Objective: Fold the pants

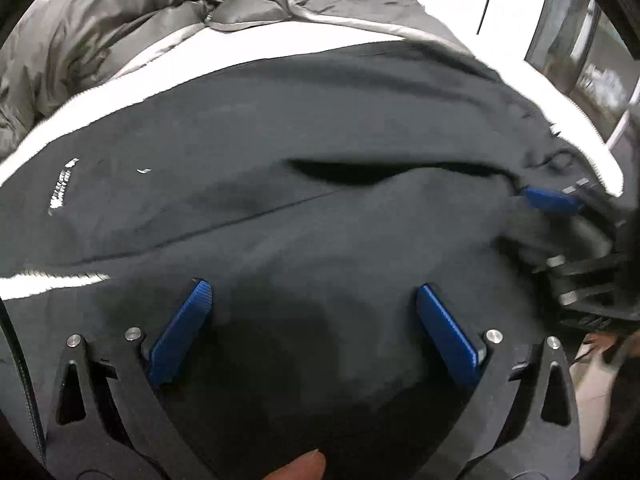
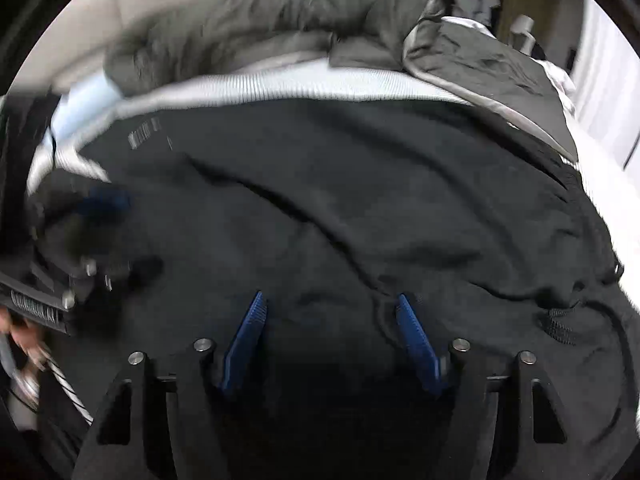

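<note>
White printing [image 1: 63, 186] is being shown on the far left part of the black pants [image 1: 280, 152], but it is being blurred too much to be read; in the right wrist view the same print [image 2: 144, 132] is being seen only as a grey smear of bars. A small white fleck [image 1: 143, 170] is lying on the cloth just right of the print.

The pants are being spread across a white bed sheet [image 1: 168, 60], lying wide and mostly flat, with a long seam running across them and several soft creases. A dark slit-like fold [image 1: 360, 170] is being seen near the middle. At the right end the cloth is being bunched, and a drawstring [image 2: 560, 320] is being seen there. A grey quilt [image 1: 120, 12] is lying crumpled on the far side of the sheet.

The left gripper [image 1: 314, 292] is being held just above the near part of the pants, its blue pads [image 1: 180, 332] standing wide apart with nothing between them. The right gripper [image 2: 330, 302] is being held over the near right part of the pants, its pads [image 2: 244, 344] standing partly apart; dark cloth is lying under the gap, and nothing is being pinched. A fingertip [image 1: 300, 466] is being seen at the near edge of the left wrist view.
</note>
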`<state>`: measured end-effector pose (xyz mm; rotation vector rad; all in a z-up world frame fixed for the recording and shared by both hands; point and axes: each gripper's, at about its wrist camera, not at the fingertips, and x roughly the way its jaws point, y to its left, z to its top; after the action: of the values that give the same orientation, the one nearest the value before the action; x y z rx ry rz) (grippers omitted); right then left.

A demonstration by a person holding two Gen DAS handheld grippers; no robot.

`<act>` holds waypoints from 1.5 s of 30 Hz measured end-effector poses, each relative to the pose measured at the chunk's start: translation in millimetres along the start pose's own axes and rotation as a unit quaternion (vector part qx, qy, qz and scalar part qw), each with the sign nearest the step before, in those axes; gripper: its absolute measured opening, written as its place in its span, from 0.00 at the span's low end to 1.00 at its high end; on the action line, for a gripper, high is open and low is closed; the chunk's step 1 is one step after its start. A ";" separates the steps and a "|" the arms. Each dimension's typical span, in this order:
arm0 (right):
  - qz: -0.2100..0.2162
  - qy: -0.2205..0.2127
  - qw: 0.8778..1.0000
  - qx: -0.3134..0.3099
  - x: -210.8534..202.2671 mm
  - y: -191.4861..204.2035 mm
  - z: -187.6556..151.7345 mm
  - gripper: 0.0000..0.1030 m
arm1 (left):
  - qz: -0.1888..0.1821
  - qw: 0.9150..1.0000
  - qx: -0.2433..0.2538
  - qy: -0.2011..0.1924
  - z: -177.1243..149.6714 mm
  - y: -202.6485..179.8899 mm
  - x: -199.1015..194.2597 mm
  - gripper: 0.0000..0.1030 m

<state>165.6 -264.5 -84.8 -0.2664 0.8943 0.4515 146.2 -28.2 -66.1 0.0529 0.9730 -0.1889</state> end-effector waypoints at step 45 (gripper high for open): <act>-0.181 -0.014 0.980 0.087 -58.9 -135.0 -96.8 0.83 | 0.192 0.963 -0.180 -0.064 -142.5 345.5 -124.8 1.00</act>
<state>132.4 -437.4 -91.2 -0.2552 0.8311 0.0390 24.7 346.6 -57.1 -0.1034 0.8374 0.3401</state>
